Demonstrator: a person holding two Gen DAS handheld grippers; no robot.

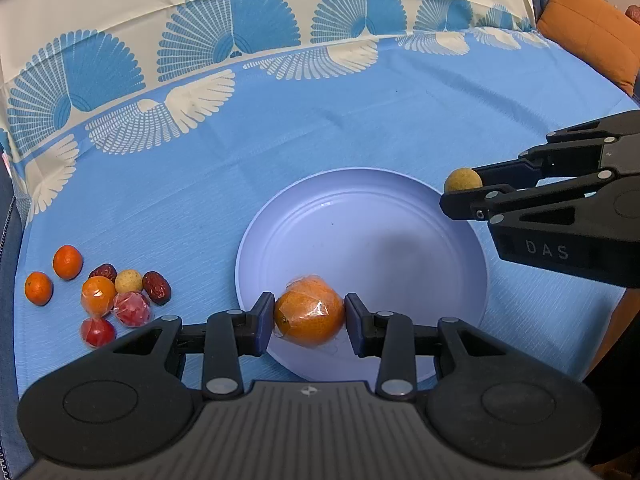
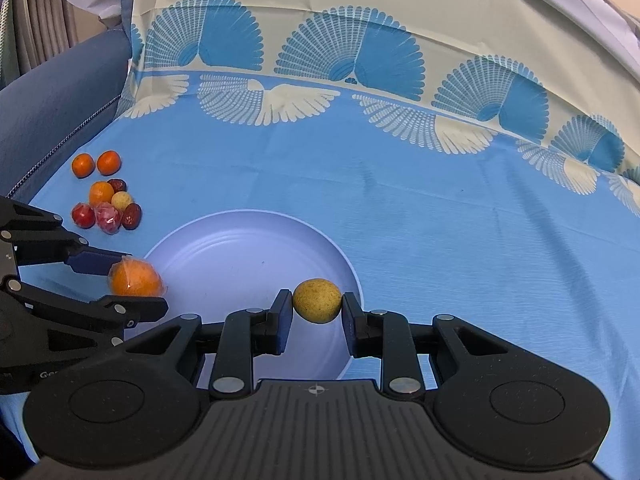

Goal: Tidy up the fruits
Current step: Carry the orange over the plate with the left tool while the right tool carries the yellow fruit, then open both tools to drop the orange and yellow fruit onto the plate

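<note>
- my left gripper [image 1: 310, 322] is clamped on the wrapped orange [image 1: 310, 322], pads pressed on both its sides, holding it over the near rim of the plate [image 1: 360, 208].
- my right gripper [image 2: 317, 305] is clamped on the small yellow fruit [image 2: 317, 300], which hangs over the plate's right edge; from the left view it sits at the far right rim.
- the plate is bare, so i judge this as the first drop-off: both fruits are carried and not yet set down.
- to do it well, i'd bring each fruit in past the rim and low toward the flat middle before parting the jaws; round fruit let go from height will likely roll or bounce out.
- i'd release one hand at a time, so the two fruits don't knock each other.
- the orange's plastic wrap is crinkled against the pads and may cling, so i'd open wide and lift straight back.
- the rest of the fruit pile [image 1: 100, 292] lies on the blue tablecloth [image 1: 360, 120], well to the plate's left: plain oranges, red dates, wrapped red ones, another yellow one.
- i'd leave room on the plate for those.
</note>
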